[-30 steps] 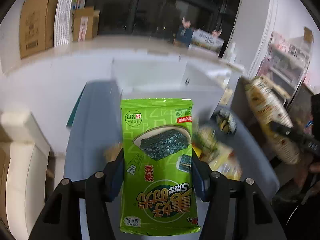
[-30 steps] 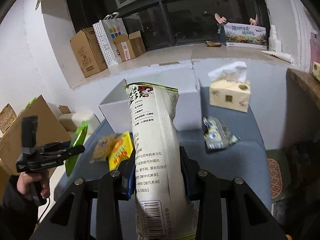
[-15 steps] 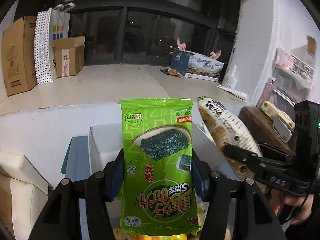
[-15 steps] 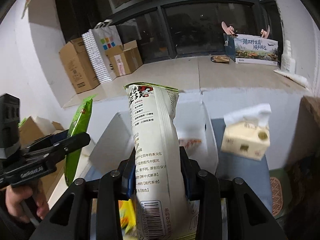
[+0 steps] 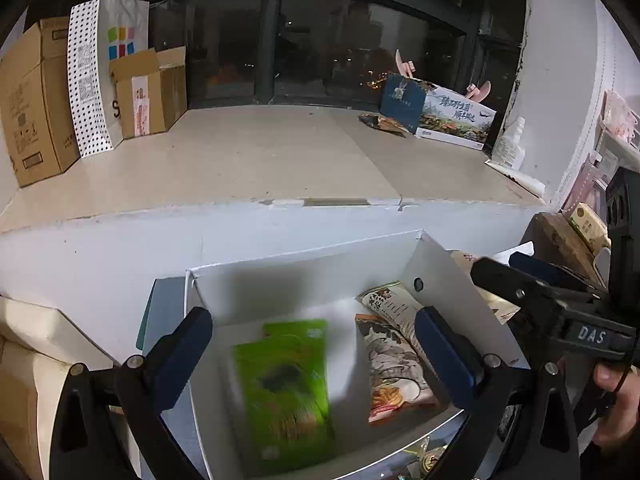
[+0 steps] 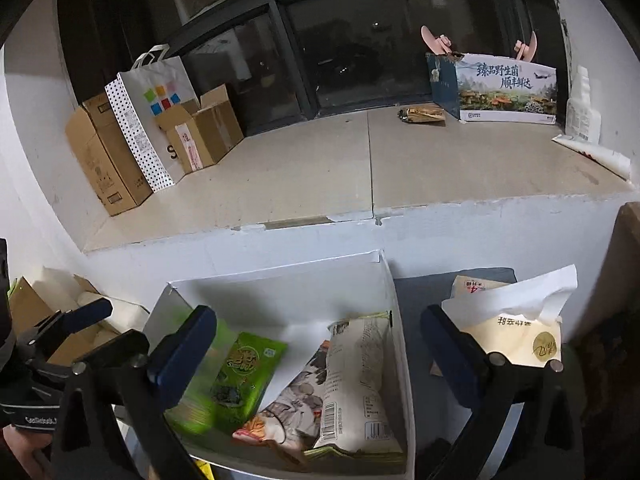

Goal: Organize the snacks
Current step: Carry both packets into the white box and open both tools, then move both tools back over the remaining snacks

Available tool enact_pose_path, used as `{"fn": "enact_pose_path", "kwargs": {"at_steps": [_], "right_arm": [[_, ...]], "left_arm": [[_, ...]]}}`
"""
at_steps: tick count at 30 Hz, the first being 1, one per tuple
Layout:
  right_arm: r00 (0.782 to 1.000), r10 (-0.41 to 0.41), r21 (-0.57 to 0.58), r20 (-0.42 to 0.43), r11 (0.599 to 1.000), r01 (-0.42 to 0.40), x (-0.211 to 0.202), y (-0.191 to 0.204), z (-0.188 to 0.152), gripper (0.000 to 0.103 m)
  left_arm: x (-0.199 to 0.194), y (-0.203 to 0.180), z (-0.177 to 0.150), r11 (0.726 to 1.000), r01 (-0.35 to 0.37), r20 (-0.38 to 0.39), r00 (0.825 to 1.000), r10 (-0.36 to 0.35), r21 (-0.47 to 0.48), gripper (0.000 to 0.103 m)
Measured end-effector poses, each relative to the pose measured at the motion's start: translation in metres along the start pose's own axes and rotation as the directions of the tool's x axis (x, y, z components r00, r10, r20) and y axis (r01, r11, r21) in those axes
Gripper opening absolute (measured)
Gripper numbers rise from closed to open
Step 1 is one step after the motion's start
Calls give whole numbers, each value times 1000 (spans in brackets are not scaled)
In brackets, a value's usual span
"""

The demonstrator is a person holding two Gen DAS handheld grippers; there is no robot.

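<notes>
Snack packets [image 5: 286, 388] in white box [image 5: 304, 280]

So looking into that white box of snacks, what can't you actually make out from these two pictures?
- Green seaweed packet: motion-blurred in the left wrist view, print unreadable.
- White box: its near wall is cut off by the bottom edge in both views.
- Pale tall bag: covers whatever lies under it, right wrist view.
- Tissue pack: partly behind the right jaws.

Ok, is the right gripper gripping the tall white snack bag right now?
No: the right gripper has its jaws opening with nothing pressed between the pads, and the tall white snack bag lies in the white cardboard box.
</notes>
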State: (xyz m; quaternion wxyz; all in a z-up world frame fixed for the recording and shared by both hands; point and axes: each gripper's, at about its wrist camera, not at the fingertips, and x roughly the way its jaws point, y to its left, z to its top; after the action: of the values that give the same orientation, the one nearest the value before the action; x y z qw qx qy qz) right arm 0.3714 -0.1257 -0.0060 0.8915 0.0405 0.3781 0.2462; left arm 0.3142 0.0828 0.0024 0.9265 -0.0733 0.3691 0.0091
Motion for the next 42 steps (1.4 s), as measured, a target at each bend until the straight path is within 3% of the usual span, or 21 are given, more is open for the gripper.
{"fn": "enact_pose_path", "kwargs": {"at_steps": [7, 14, 19, 23, 27, 33, 36, 42], "right_arm": [[999, 15, -27, -43, 1000, -16, 2, 0, -9, 103], [996, 84, -16, 13, 996, -84, -34, 1, -19, 103], [989, 145, -54, 29, 988, -143, -78, 5, -51, 103], [982, 185, -14, 32, 983, -184, -113, -6, -95, 103], [991, 131, -4, 3, 991, -131, -134, -16, -148, 103], [997, 8, 7, -75, 1000, -8, -138, -40, -208, 103], [996, -26, -1, -86, 1000, 26, -129, -50, -215, 103], [992, -53, 1, -117, 999, 53, -88, -71, -190, 103]], "left_arm": [[-6, 4, -8, 1000, 2, 3, 1000, -2, -8, 103], [-39, 2, -18, 1000, 12, 61, 998, -13, 18, 103], [-83, 5, -49, 999, 39, 103, 994, -40, 15, 103], [-114, 5, -90, 996, 76, 117, 990, -80, 40, 103], [-132, 9, -140, 993, 112, 100, 988, -115, 36, 103], [-147, 17, -194, 995, 100, 81, 992, -98, -17, 103], [-152, 18, -205, 994, 108, 72, 992, -106, -24, 103], [-154, 20, -221, 993, 115, 55, 992, -113, -39, 103]]}}
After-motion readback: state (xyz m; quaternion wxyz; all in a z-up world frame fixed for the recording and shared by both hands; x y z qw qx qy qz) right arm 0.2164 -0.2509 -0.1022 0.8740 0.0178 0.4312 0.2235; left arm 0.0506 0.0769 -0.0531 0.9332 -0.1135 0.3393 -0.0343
